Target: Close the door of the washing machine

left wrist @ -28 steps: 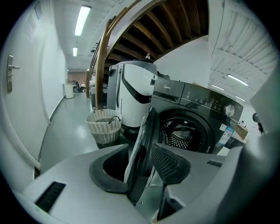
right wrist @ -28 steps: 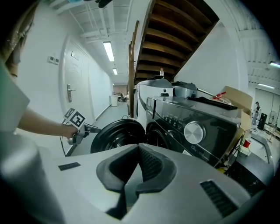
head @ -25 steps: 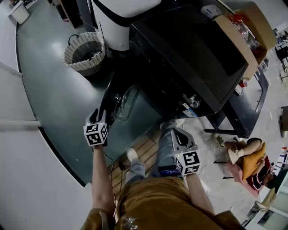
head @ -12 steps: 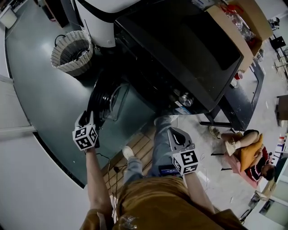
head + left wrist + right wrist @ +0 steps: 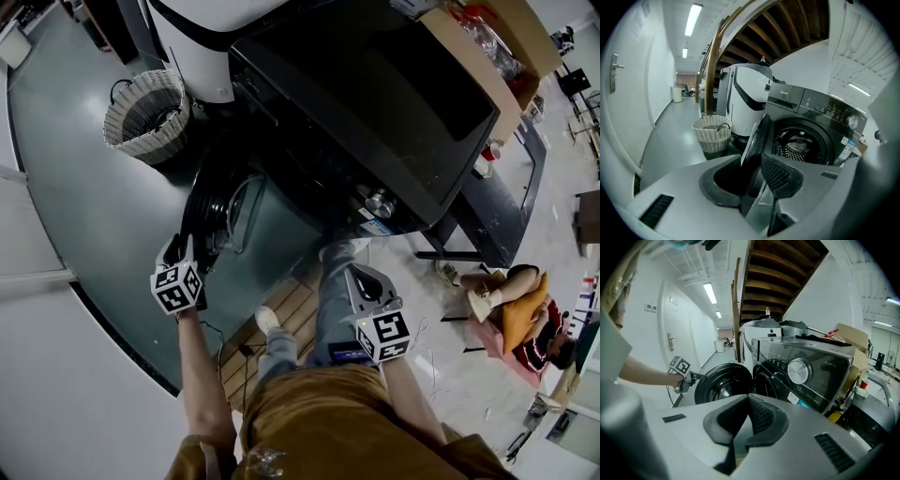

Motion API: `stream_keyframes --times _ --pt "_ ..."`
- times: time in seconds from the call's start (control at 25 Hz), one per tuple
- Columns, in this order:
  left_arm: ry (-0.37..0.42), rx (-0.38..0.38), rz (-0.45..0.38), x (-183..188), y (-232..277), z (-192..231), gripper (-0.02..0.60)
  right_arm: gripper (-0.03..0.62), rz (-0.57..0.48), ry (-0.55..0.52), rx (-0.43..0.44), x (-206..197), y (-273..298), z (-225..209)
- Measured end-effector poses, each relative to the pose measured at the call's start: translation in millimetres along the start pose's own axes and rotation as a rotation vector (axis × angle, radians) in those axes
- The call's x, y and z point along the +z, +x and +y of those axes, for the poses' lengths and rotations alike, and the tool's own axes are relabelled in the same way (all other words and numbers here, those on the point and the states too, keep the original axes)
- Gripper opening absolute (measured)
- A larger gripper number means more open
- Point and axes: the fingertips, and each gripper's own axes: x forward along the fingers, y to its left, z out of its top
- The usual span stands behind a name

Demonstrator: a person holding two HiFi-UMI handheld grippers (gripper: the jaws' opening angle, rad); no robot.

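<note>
Right gripper [image 5: 749, 400]: I read its jaws as together, nothing between them.
Left gripper [image 5: 751, 161]: jaws apart, just been closing, straddling the free edge of the washing machine door [image 5: 757, 136], which stands wide open.
Bare grey floor [image 5: 94, 206] lies left of the door.
Wicker basket [image 5: 145, 112] stands beyond.

"Midea" on washing machine [image 5: 812, 125] front panel, "12" printed beneath its dial [image 5: 799, 371]

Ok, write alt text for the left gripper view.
The left hand-held gripper, jaws just closing, straddles the edge of the open door of a dark washing machine, its drum visible behind. A wicker basket stands to the left, beside a white appliance.
</note>
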Motion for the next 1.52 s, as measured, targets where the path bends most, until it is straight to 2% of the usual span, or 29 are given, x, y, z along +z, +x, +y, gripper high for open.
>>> stream_keyframes --times 1.04,1.52 --pt "0.057 -0.09 0.075 -23.7 -7.9 -70.7 0.126 0.012 -0.084 0.053 -0.068 1.5 -42.9 -27.3" --pt "0.112 -0.14 0.109 -28.6 -8.9 -97.0 0.12 0.012 -0.104 0.073 -0.108 0.9 -60.3 -40.9"
